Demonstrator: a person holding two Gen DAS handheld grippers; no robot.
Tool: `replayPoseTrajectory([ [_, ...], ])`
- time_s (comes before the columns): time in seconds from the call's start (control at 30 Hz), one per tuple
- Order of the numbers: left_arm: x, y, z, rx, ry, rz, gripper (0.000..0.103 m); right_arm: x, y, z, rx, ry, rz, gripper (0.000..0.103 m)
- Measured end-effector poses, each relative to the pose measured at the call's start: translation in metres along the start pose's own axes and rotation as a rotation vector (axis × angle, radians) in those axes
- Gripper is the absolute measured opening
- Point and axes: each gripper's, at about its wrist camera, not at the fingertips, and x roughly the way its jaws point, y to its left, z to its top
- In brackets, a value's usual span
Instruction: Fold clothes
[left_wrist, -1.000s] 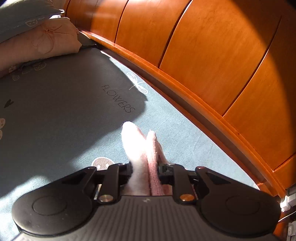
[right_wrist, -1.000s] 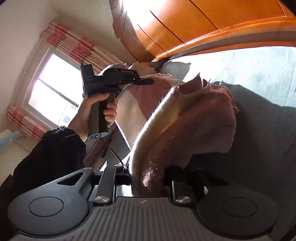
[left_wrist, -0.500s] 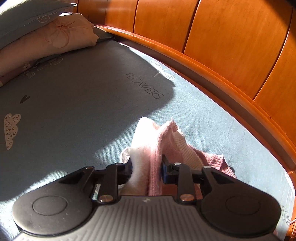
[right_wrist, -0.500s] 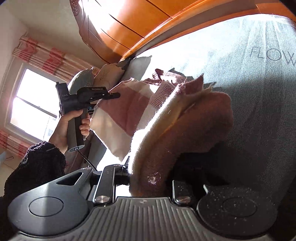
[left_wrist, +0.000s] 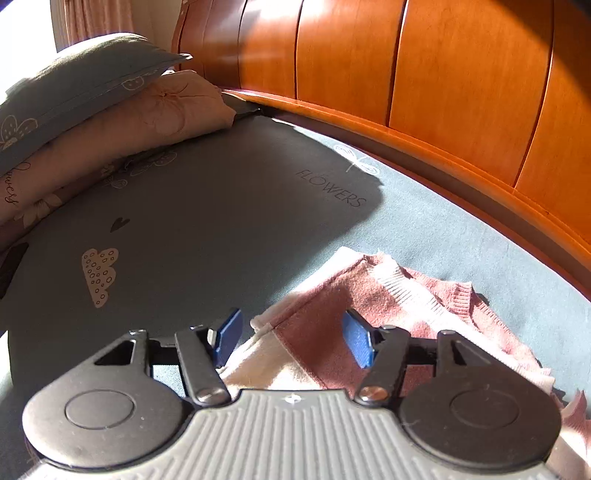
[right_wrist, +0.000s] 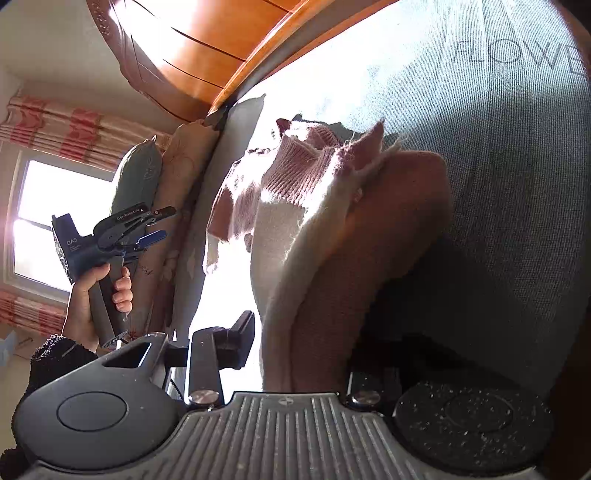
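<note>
L wrist view
L gripper (left_wrist: 291, 341): jaws opening, blue pads (left_wrist: 356, 341) wide apart, no grip; sweater edge lies between them, pads not pressing on it
sweater (left_wrist: 373, 299): pink + cream knit, crumpled on bed sheet just ahead of the fingers, spreads to lower right
bed sheet (left_wrist: 207, 225): grey-blue, "FLOWERS" print, cloud + heart motifs
headboard (left_wrist: 424, 70): orange wood panels along far edge of bed
pillows (left_wrist: 110, 107): two stacked, top left, grey-blue over peach

R wrist view
R gripper (right_wrist: 299, 345): jaws opening; left pad stands clear of the cloth, right finger in dark shadow, contact there can't tell; sweater fold sits between the fingers
sweater (right_wrist: 314, 221): bunched, ribbed pink part farther off, rests on sheet
L gripper (right_wrist: 157, 223): off to the left, clear of sweater, fingers apart, nothing in them
hand (right_wrist: 94, 299): wraps the handle, dark fuzzy sleeve (right_wrist: 55, 360)
window (right_wrist: 48, 225): bright, striped curtains (right_wrist: 59, 131) above
</note>
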Motion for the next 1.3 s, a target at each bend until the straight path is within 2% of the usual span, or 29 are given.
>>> replayPoseTrajectory([
  [0.07, -0.017, -0.002, -0.026, 0.036, 0.022, -0.032, 0.065, 0.001, -0.004, 0.002, 0.025, 0.008, -0.006, 0.047],
  [0.13, -0.032, -0.003, -0.052, 0.044, 0.044, -0.077, 0.065, -0.001, -0.008, 0.002, 0.052, 0.005, -0.02, 0.053],
  [0.27, -0.061, -0.015, -0.105, 0.05, 0.067, -0.154, 0.067, -0.011, -0.012, 0.004, 0.084, -0.021, -0.044, 0.055],
  [0.43, -0.095, -0.049, -0.161, 0.155, 0.031, -0.173, 0.068, -0.037, -0.009, 0.001, 0.085, -0.07, -0.057, 0.059],
  [0.57, -0.119, -0.079, -0.186, 0.244, -0.032, -0.2, 0.074, -0.064, -0.006, -0.004, 0.094, -0.085, -0.028, 0.061],
  [0.67, -0.138, -0.1, -0.203, 0.306, -0.102, -0.194, 0.076, -0.089, 0.002, -0.006, 0.073, -0.115, -0.001, 0.062],
  [0.8, -0.153, -0.122, -0.229, 0.338, -0.151, -0.206, 0.077, -0.124, 0.014, -0.01, 0.015, -0.162, 0.036, 0.063],
  [1.07, -0.142, -0.162, -0.272, 0.318, -0.095, -0.163, 0.077, -0.18, 0.043, -0.006, -0.087, -0.247, 0.099, 0.063],
  [1.17, -0.134, -0.174, -0.277, 0.337, -0.089, -0.128, 0.077, -0.207, 0.057, -0.001, -0.157, -0.279, 0.114, 0.063],
  [1.3, -0.124, -0.18, -0.275, 0.329, -0.079, -0.056, 0.077, -0.255, 0.066, 0.001, -0.265, -0.338, 0.082, 0.065],
])
